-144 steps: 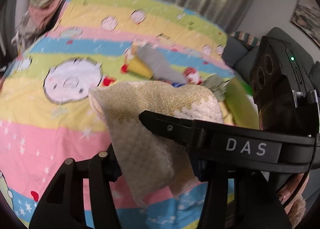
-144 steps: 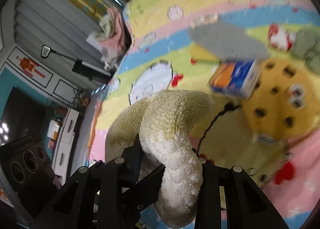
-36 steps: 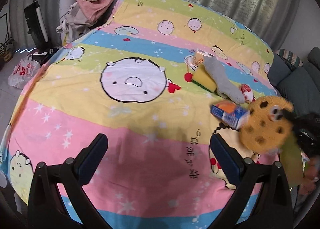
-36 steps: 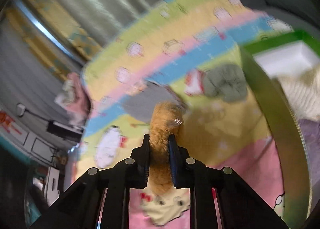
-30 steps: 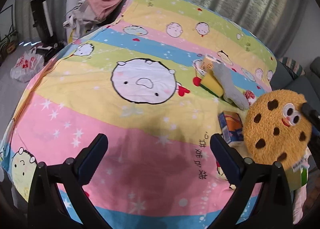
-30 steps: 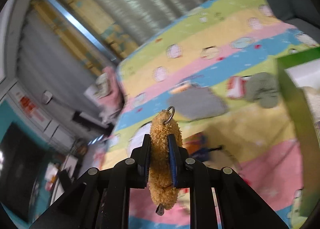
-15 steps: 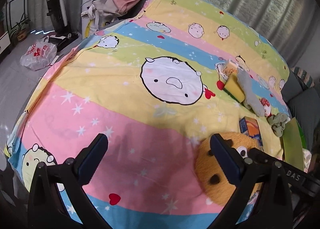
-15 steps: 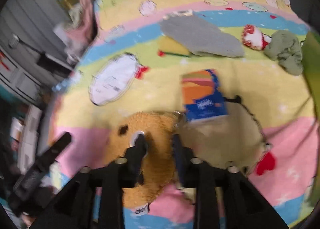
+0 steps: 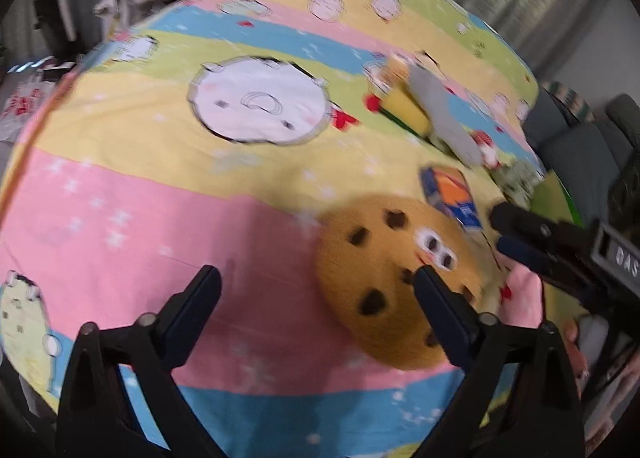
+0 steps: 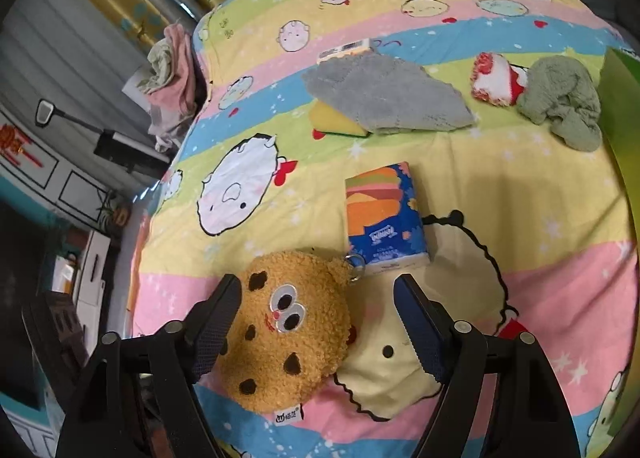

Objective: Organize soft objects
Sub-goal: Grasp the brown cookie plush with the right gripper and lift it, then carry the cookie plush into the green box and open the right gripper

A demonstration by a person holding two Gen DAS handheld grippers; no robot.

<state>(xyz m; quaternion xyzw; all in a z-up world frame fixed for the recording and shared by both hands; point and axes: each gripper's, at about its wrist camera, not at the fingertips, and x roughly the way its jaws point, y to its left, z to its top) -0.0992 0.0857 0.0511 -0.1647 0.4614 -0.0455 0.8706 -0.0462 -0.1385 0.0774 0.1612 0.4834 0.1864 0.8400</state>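
Right wrist view: the right gripper point(image 10: 316, 320) is held above the bed point(image 10: 520, 185), fingers spread wide and empty, over the cookie plush point(image 10: 286, 332) lying flat. The left gripper point(image 9: 318, 306) is likewise held wide open, empty, beside it.

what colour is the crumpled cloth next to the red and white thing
Muted sage green cloth, clearest in the right wrist view.

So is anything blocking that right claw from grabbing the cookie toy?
Nothing visible. The right claw is open just above the cookie plush, which lies flat on the bedsheet. The tissue pack only sits at the plush's edge, beside its keyring.
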